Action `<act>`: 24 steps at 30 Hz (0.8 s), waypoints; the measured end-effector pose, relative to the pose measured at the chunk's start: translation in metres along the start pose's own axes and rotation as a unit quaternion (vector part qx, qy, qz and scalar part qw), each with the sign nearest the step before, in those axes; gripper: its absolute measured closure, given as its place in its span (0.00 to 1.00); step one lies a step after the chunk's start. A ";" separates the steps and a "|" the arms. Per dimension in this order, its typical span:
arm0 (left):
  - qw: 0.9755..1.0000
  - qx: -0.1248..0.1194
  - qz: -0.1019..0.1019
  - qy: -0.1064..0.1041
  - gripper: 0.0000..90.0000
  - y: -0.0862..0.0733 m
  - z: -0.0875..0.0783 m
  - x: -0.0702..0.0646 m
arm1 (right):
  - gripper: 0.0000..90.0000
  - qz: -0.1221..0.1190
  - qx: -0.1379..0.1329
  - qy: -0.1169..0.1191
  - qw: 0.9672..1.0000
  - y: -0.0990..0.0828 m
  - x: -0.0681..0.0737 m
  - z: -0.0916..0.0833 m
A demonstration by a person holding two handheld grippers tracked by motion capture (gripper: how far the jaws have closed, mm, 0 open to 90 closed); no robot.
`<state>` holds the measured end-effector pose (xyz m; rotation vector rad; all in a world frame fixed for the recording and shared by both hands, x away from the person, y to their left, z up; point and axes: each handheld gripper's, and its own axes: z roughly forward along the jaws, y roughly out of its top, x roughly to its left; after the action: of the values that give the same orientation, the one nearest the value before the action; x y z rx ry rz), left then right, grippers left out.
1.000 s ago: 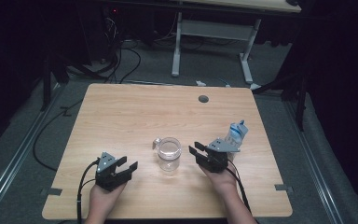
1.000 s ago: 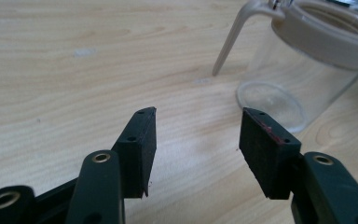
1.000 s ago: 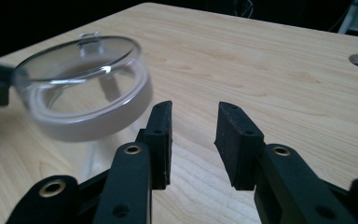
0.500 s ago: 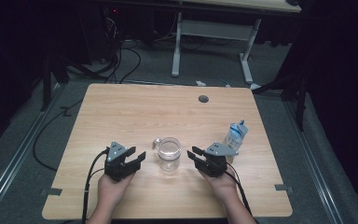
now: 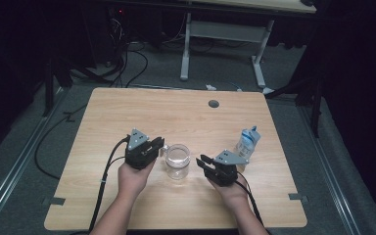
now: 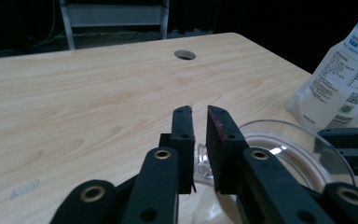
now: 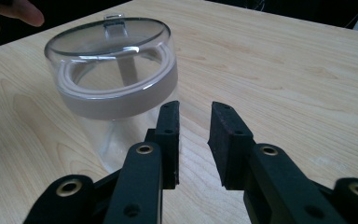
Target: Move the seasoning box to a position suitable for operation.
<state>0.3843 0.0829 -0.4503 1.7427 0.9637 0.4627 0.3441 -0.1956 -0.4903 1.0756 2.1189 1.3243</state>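
A clear glass jar with a clear lid stands on the wooden table between my two grippers. My left gripper is at the jar's left rim. Its jaws have just been closing, and they now pinch the lid's clear tab in the left gripper view. My right gripper sits low to the right of the jar. Its jaws have just been closing a little but stay apart, with nothing between them and the jar just to their left.
A white and blue pouch stands upright behind the right gripper, also at the right of the left gripper view. A round cable hole lies at the far middle of the table. Cables trail back from both grippers.
The left hand has moved up and right from the front left of the table to the jar's rim, and its jaws have narrowed onto the tab. The right hand stayed put.
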 end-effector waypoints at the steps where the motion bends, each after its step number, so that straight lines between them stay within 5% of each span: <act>1: 1.000 0.000 0.000 0.000 0.95 0.000 0.000 0.000 | 0.82 0.000 0.000 0.000 1.000 0.000 0.000 0.000; 4: 1.000 -0.006 0.015 0.002 0.97 -0.003 0.003 -0.005 | 0.83 -0.005 -0.006 0.002 1.000 0.000 0.002 -0.002; 24: 1.000 0.001 0.014 0.011 1.00 -0.010 0.013 -0.005 | 0.99 -0.021 -0.018 0.014 1.000 0.004 0.005 -0.008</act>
<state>0.3864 0.0725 -0.4633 1.7578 0.9570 0.5007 0.3376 -0.1951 -0.4829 0.9989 2.1180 1.3609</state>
